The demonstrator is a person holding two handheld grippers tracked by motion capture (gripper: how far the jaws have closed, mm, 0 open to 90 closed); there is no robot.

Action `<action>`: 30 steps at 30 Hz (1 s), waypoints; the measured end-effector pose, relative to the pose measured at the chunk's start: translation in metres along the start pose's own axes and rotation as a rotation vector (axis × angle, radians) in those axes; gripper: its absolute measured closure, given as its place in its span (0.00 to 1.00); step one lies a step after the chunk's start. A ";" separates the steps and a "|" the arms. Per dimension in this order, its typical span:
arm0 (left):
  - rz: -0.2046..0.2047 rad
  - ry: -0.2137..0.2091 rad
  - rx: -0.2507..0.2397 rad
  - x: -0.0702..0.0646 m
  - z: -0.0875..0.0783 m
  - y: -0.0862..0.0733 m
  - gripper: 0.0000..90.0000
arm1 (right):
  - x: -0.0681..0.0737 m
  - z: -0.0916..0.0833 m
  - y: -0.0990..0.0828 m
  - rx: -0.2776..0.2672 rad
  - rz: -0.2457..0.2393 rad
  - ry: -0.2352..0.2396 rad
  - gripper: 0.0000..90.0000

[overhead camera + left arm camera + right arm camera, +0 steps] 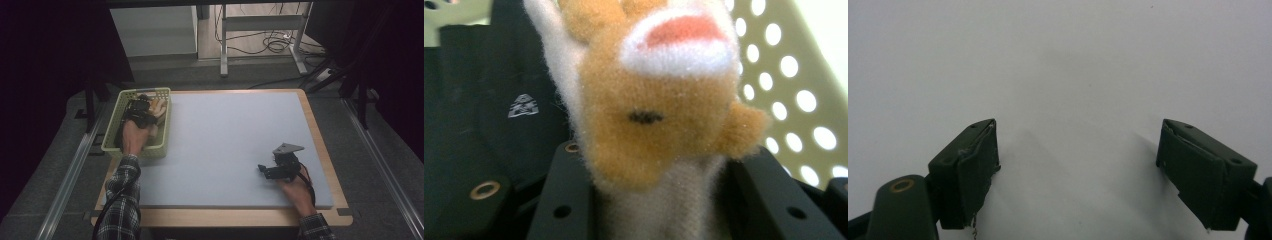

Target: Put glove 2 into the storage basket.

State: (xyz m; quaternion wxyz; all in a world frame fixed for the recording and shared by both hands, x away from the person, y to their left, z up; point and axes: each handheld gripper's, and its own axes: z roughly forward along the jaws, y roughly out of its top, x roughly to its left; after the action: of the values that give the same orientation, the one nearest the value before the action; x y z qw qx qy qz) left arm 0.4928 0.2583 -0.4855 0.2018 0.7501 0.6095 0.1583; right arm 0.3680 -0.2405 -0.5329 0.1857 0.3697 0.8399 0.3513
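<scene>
1. The plush toy [659, 115], tan and white with a pink patch, sits inside the green basket [111, 134] at the counter's [225, 150] far left corner. It lies against a black item [499, 90] also in the basket.

2. The left gripper [142, 114] is down in the basket, its jaws closed on the toy's white lower part; in the left gripper view the fur fills the gap between the two black jaws, so the hold looks snug.

3. The step in hand is, by my reading, either lifting the toy out or setting it down in the basket. If lifting, keep the squeeze even and rise straight up, so the soft body does not catch on the basket's perforated wall [794, 80] or drag the black item along.

4. The grip is low on the toy, so the head may flop. Move slowly and keep the gripper steady.

5. If placing, open only once the toy rests on the basket floor.

6. The right gripper [272, 169] rests on the grey mat [1063, 60] at the counter's right, jaws wide apart and holding nothing. It could steady the basket if it shifts.
</scene>
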 end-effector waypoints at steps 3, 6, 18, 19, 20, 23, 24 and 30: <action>0.007 -0.015 0.032 -0.003 0.009 0.003 0.65 | 0.000 0.000 0.000 0.000 0.000 0.000 0.19; -0.006 -0.016 0.045 -0.005 0.015 0.005 0.48 | 0.000 0.000 0.000 0.000 0.000 0.000 0.19; -0.040 -0.069 0.002 0.003 0.001 0.004 0.13 | 0.000 0.000 0.000 0.000 0.000 0.000 0.19; -0.037 -0.070 -0.001 0.003 0.000 0.004 0.12 | 0.000 0.000 0.000 0.000 0.000 0.000 0.19; -0.033 -0.068 -0.004 0.003 -0.002 0.003 0.11 | 0.000 0.000 0.000 0.000 0.000 0.000 0.19; -0.028 -0.069 -0.026 0.005 -0.008 0.002 0.09 | 0.000 0.000 0.000 0.000 0.000 0.000 0.19; -0.028 -0.070 -0.037 0.005 -0.010 0.002 0.08 | 0.000 0.000 0.000 0.000 0.000 0.000 0.19; 0.000 -0.040 -0.088 0.008 -0.025 -0.003 0.04 | 0.000 0.000 0.000 0.000 -0.001 0.000 0.19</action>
State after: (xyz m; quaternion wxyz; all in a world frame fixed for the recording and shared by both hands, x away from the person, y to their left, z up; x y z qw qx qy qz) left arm 0.4797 0.2697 -0.4659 0.2469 0.7436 0.5978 0.1698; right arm 0.3680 -0.2405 -0.5330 0.1859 0.3694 0.8400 0.3512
